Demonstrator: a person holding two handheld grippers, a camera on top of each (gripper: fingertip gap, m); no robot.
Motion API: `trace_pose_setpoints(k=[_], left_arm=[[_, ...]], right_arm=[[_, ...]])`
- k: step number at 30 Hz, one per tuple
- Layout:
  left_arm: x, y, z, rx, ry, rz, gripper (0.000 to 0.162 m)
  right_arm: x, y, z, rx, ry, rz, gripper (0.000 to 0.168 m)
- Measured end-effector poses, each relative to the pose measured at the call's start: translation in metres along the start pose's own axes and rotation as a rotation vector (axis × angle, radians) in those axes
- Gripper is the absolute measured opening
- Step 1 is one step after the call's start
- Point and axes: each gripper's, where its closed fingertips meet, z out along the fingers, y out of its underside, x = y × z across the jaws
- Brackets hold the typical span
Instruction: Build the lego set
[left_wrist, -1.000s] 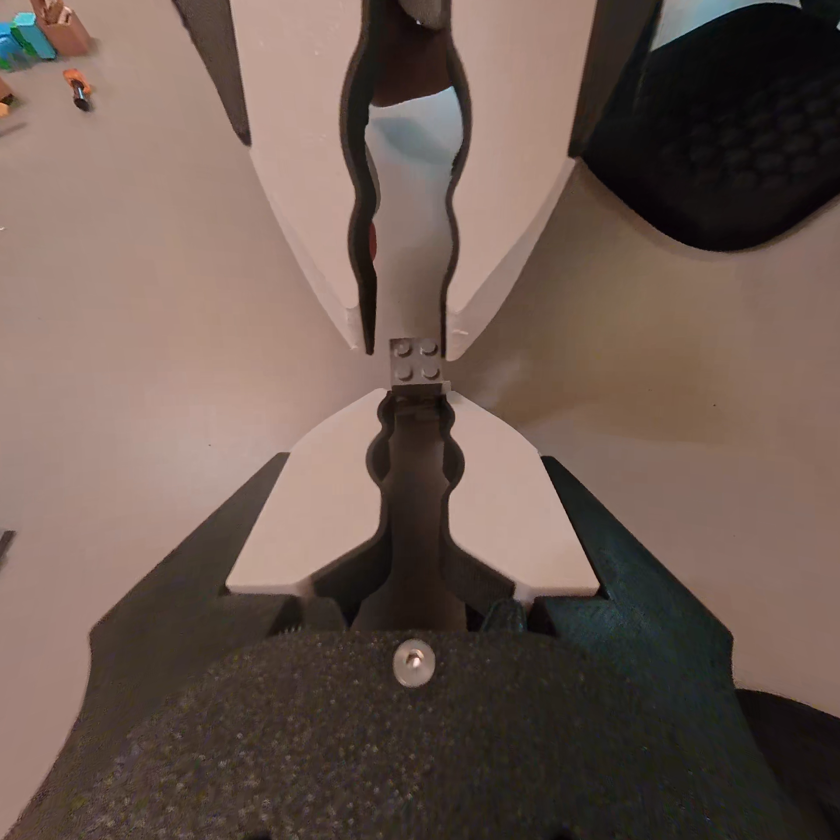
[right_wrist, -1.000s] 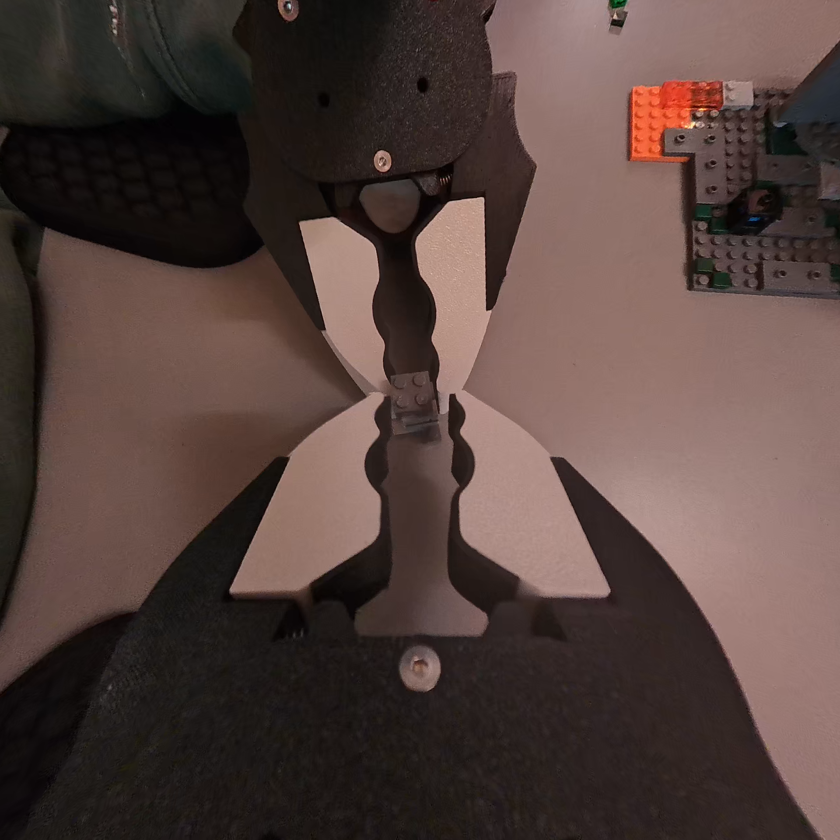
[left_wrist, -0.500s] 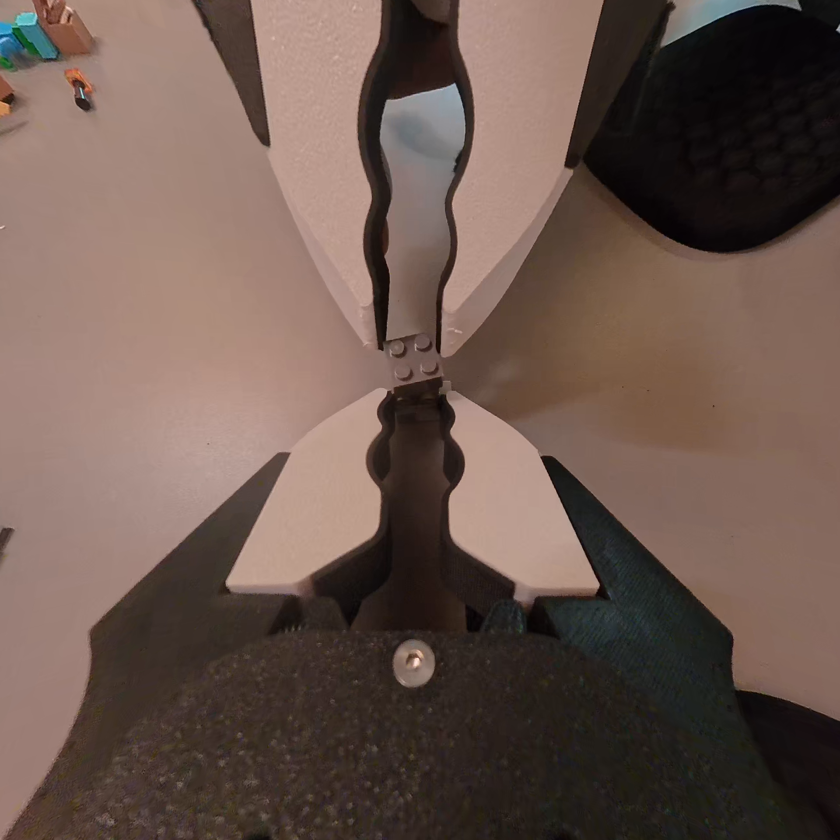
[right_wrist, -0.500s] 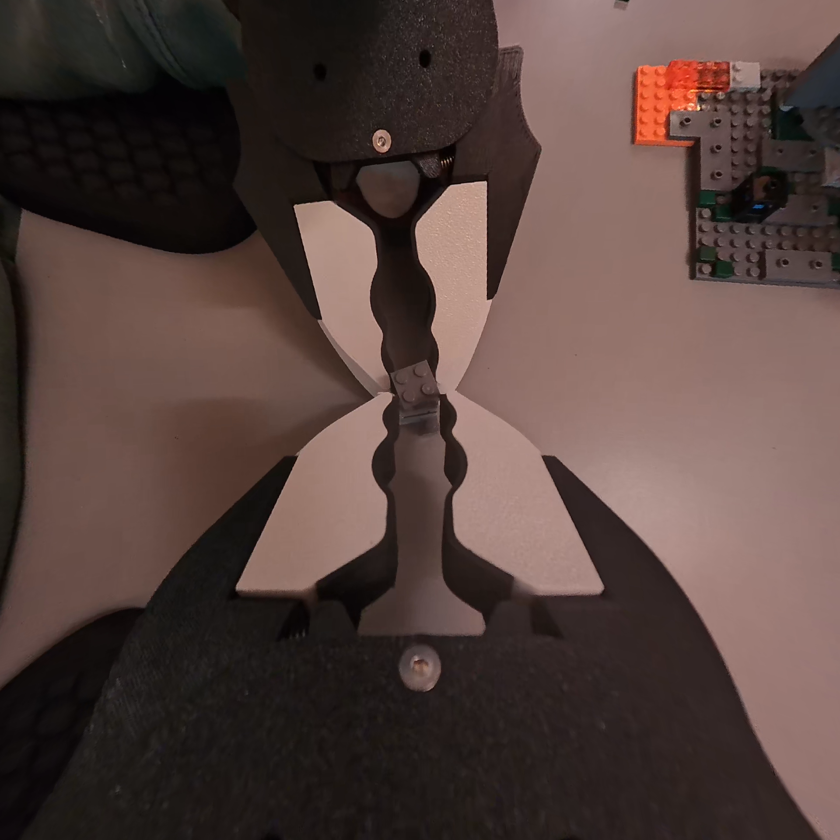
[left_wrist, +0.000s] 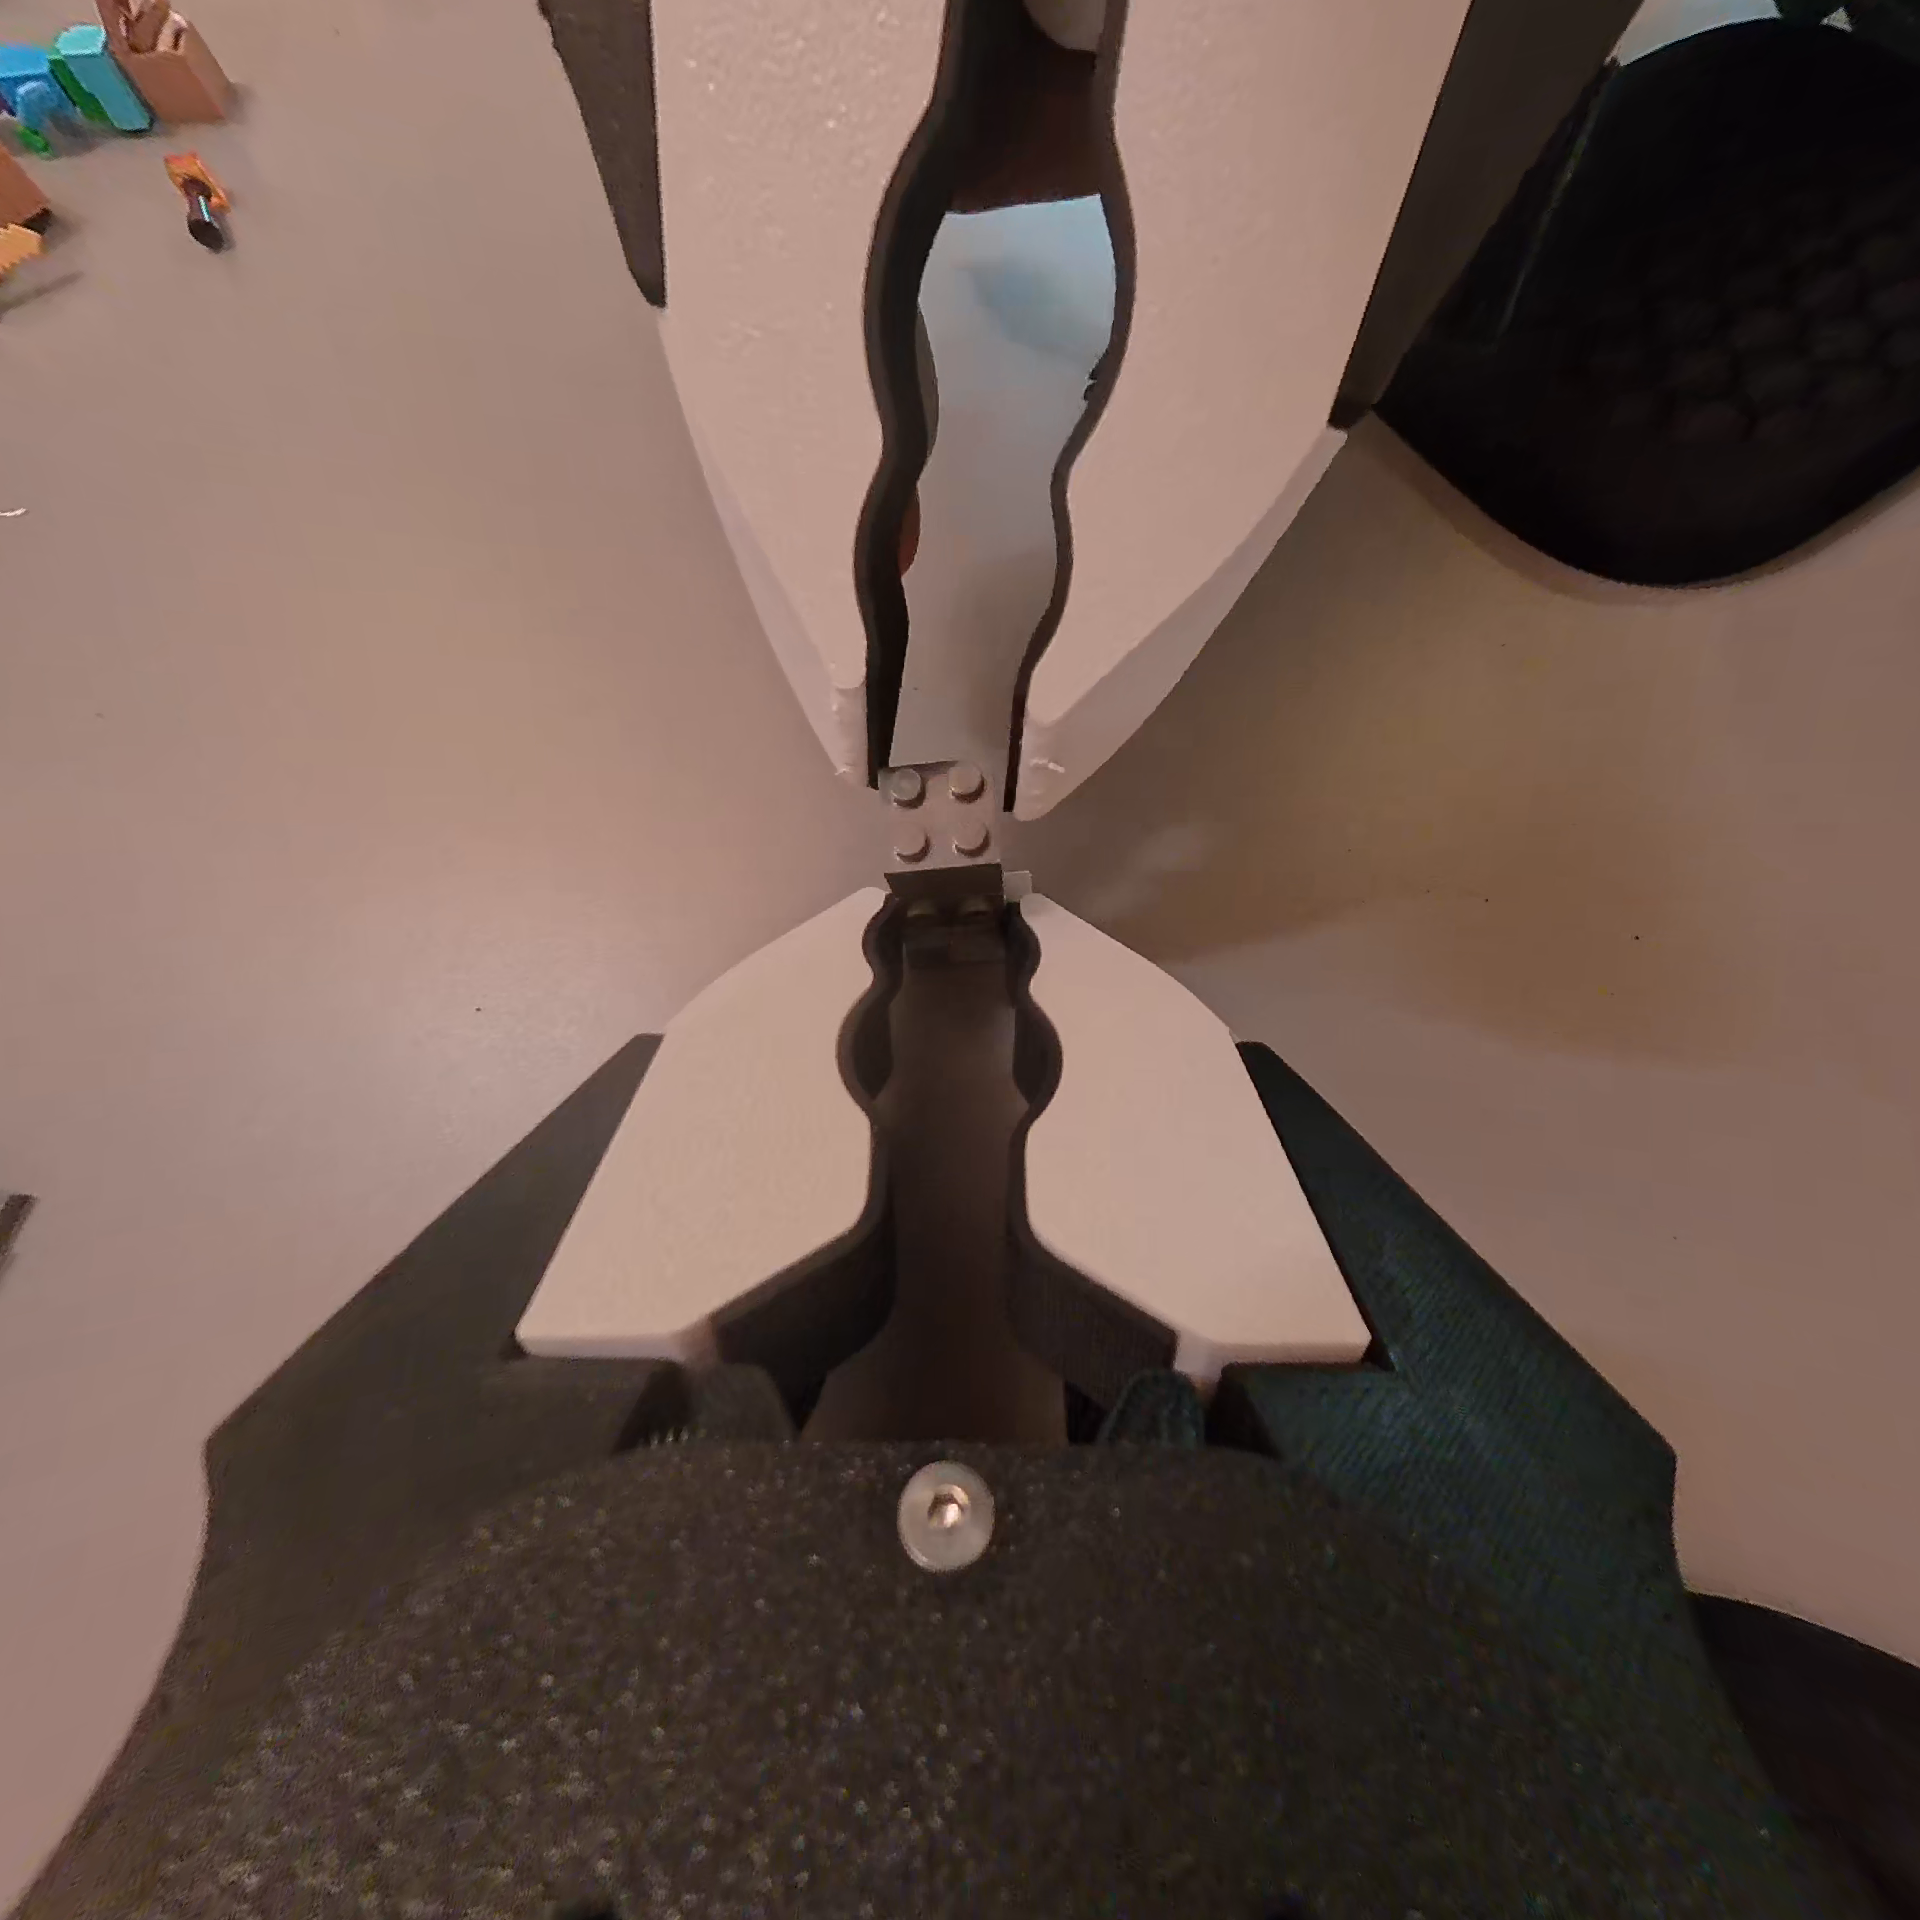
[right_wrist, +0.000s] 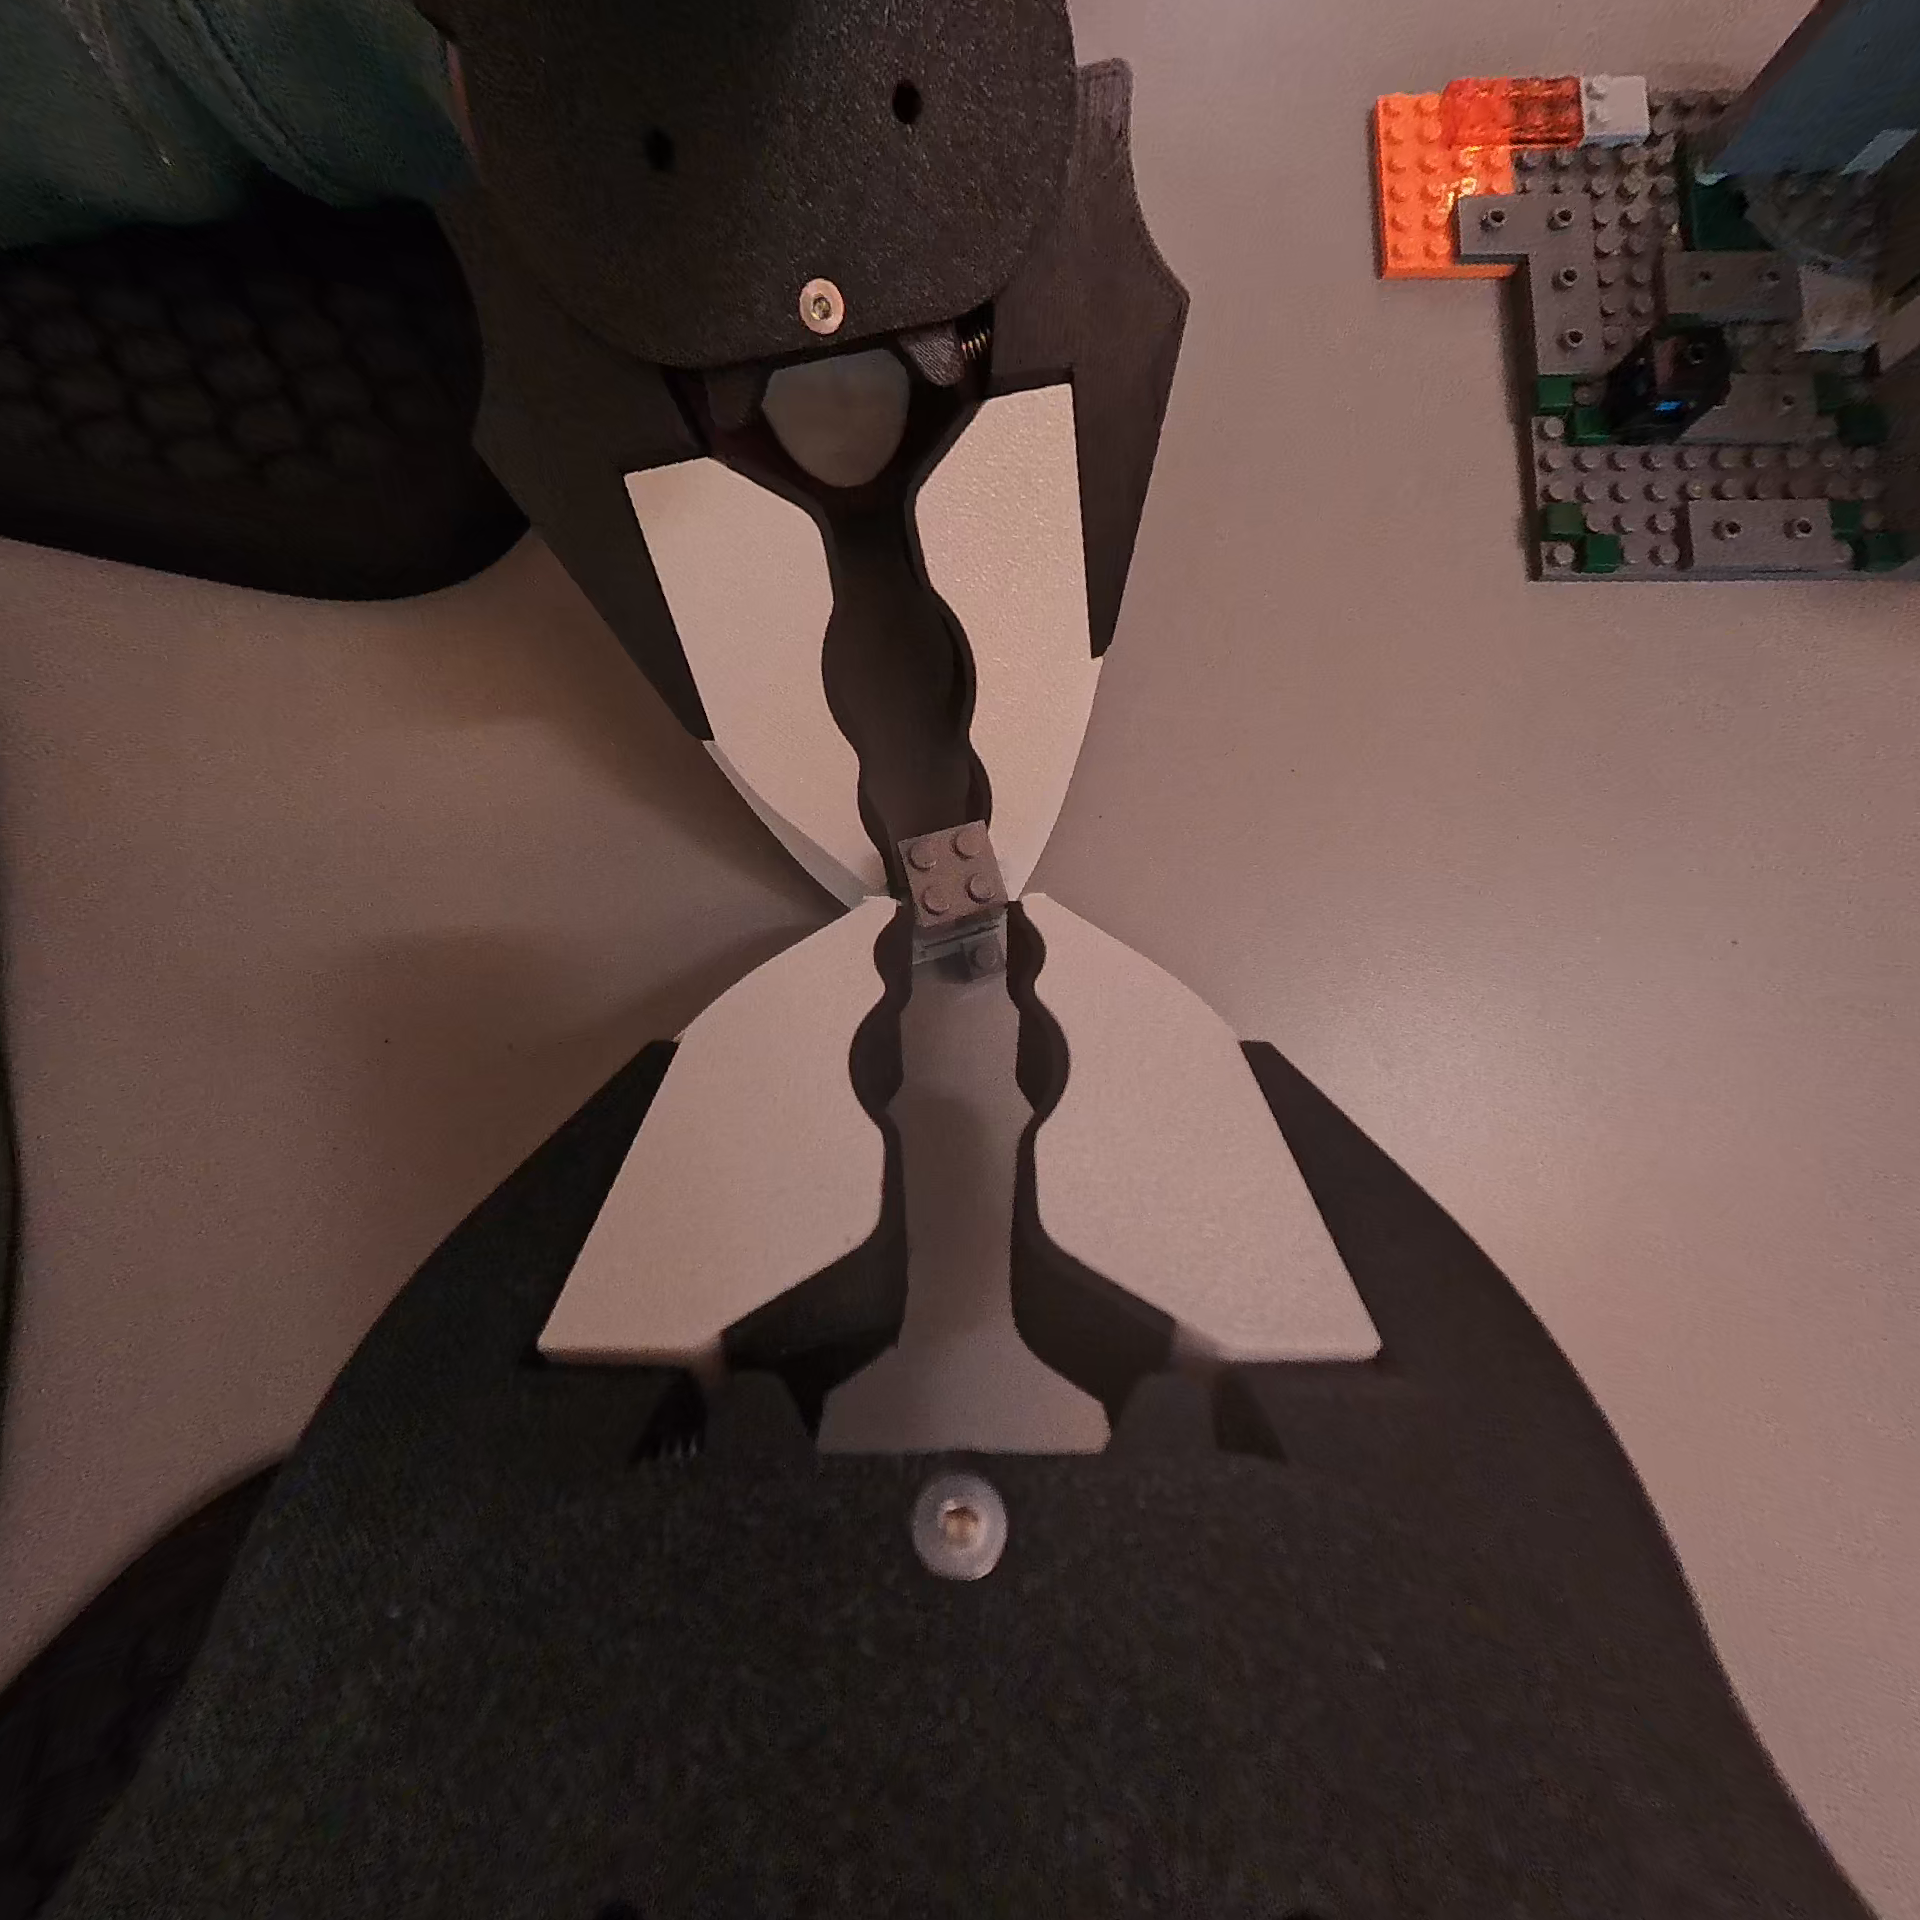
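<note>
My two grippers meet tip to tip above the pale table. A small grey 2x2 lego piece (left_wrist: 940, 821), studs toward the camera, sits between the tips, with a second small grey piece (left_wrist: 948, 920) joined at its near end. My left gripper (left_wrist: 945, 914) is shut on that near end. My right gripper (left_wrist: 943, 764) comes from the top, shut on the far end. In the right wrist view the 2x2 piece (right_wrist: 951, 878) lies slightly tilted between my right gripper (right_wrist: 954, 935) and the left gripper (right_wrist: 935, 842).
A part-built lego model on a grey baseplate (right_wrist: 1704, 520) with an orange plate (right_wrist: 1429, 177) stands at the upper right. Loose coloured pieces (left_wrist: 104, 83) lie at the far upper left. A black mesh cushion (left_wrist: 1683, 312) is beyond the table edge, as is a teal sleeve (right_wrist: 208, 83).
Both grippers stay tip to tip on the grey pieces. In the right wrist view the 2x2 piece has turned slightly, and the model has shifted a little in the frame.
</note>
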Motion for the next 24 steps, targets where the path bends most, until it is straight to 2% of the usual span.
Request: trace_pose_setpoints(k=[11, 15, 21, 24], left_arm=[[0.001, 0.0, 0.0, 0.002, -0.001, 0.006, 0.019], [0.005, -0.002, -0.001, 0.015, 0.017, 0.028, 0.019], [0.02, -0.014, -0.002, 0.064, 0.054, 0.064, 0.018], [0.025, -0.022, -0.006, 0.084, 0.042, 0.077, 0.018]], right_arm=[[-0.003, -0.004, -0.009, 0.064, -0.069, 0.064, 0.026], [-0.007, 0.0, -0.014, 0.095, -0.166, 0.155, 0.033], [-0.027, 0.003, -0.023, 0.208, -0.463, 0.517, 0.063], [-0.026, 0.005, -0.026, 0.301, -0.519, 0.747, 0.068]])
